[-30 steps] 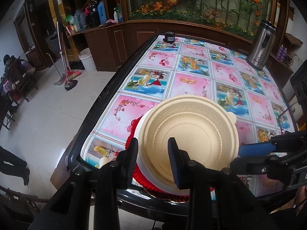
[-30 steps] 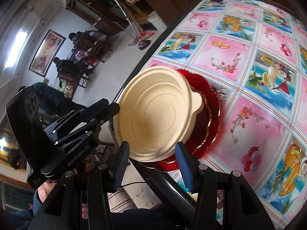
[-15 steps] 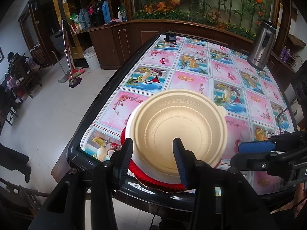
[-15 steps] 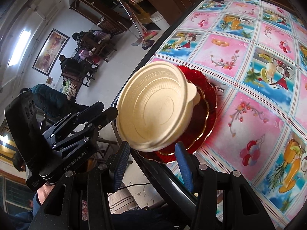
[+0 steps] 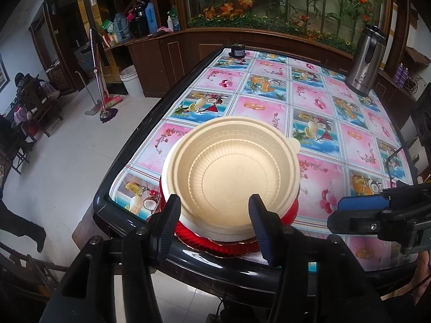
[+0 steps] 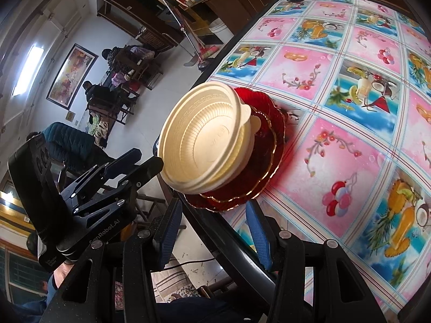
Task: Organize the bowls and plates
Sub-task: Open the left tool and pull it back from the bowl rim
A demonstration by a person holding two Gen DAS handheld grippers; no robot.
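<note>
A cream bowl [image 5: 231, 177] sits nested on another cream bowl, on a stack of red plates [image 5: 215, 245] at the table's near left corner. It also shows in the right wrist view [image 6: 204, 140], with the red plates [image 6: 258, 167] under it. My left gripper [image 5: 214, 223] is open and empty, its fingers on either side of the bowl's near rim, not touching it. My right gripper [image 6: 212, 228] is open and empty, just short of the plates' near edge. The right gripper's blue pads [image 5: 361, 202] show at the right of the left wrist view.
The table [image 5: 317, 107] has a pink and blue fruit-print cloth and a dark raised rim [image 5: 129, 167]. A steel kettle [image 5: 363, 64] stands at the far right, a small black object [image 5: 237, 49] at the far edge. Tiled floor lies to the left.
My left gripper has opened wider and drawn back from the cream bowl, letting go of its rim. The bowl now rests on the stack. The right gripper has barely moved.
</note>
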